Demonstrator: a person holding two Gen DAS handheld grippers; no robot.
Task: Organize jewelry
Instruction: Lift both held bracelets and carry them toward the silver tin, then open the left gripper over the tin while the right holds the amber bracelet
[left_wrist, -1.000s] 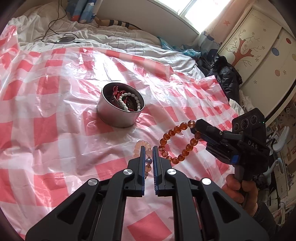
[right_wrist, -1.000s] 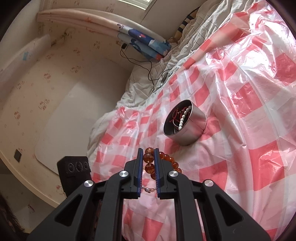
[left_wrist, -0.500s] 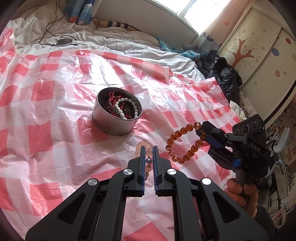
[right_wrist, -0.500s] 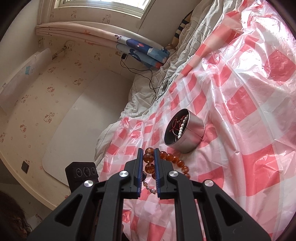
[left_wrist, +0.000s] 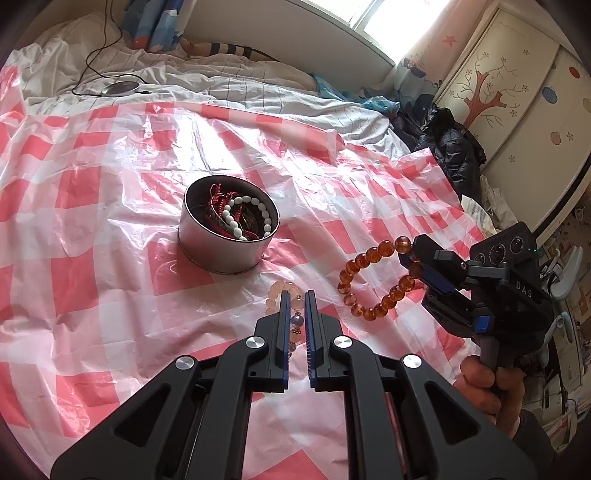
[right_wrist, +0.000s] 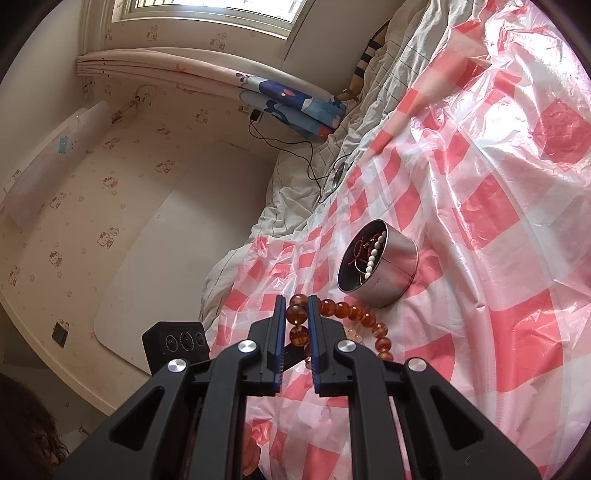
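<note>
A round metal tin (left_wrist: 221, 254) (right_wrist: 391, 273) stands on the red-and-white checked plastic sheet (left_wrist: 92, 192), with a white bead bracelet (left_wrist: 236, 218) and red cord jewelry inside. My right gripper (left_wrist: 410, 254) (right_wrist: 296, 306) is shut on an amber bead bracelet (left_wrist: 369, 280) (right_wrist: 340, 308), which hangs above the sheet to the right of the tin. My left gripper (left_wrist: 297, 302) is shut, with a pale pink bead bracelet (left_wrist: 280, 293) caught between its pads just in front of the tin.
The bed's white quilt carries a round charger and cable (left_wrist: 122, 88) at the back. Dark clothes (left_wrist: 450, 147) and a painted wardrobe (left_wrist: 517, 92) are on the right. A person's hand (left_wrist: 487, 384) grips the right tool. A folded curtain (right_wrist: 288, 99) hangs by the wall.
The right wrist view has tipped up slightly, so more of the window shows. In the left view the tin sits a little lower. Both grips are unchanged.
</note>
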